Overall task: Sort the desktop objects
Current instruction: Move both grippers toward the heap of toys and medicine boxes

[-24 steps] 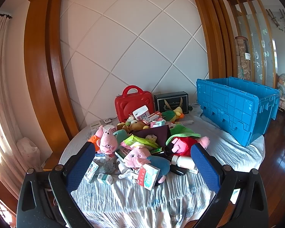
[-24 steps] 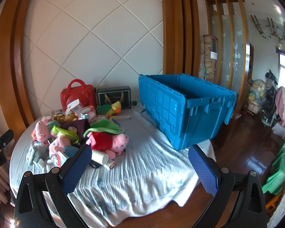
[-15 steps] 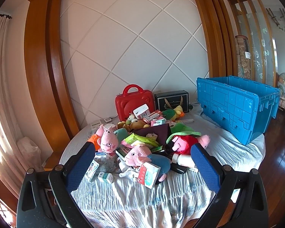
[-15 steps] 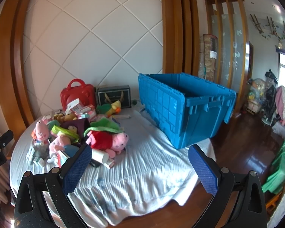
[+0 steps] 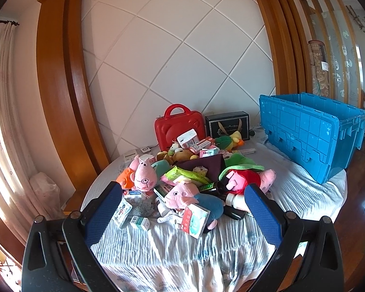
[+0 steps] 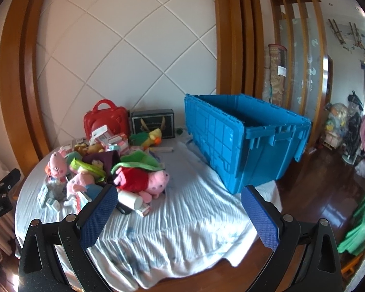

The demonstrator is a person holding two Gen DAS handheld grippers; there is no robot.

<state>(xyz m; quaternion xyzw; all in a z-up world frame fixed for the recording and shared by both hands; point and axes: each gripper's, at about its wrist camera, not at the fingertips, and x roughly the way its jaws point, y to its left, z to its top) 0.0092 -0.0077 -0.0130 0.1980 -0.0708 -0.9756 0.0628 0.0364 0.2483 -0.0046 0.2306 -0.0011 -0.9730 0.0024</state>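
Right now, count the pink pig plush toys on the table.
3 visible: pig in orange at the pile's left, pig in blue at the front, pig in red on the right. Others may be buried in the pile.

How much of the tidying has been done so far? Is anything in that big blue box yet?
Nothing looks sorted yet. The toys and small boxes sit in one heap on the white cloth-covered table. Both the left gripper and right gripper are open, holding nothing. What shows of the inside of the large blue plastic crate looks bare; its floor is hidden. So all the sorting remains.
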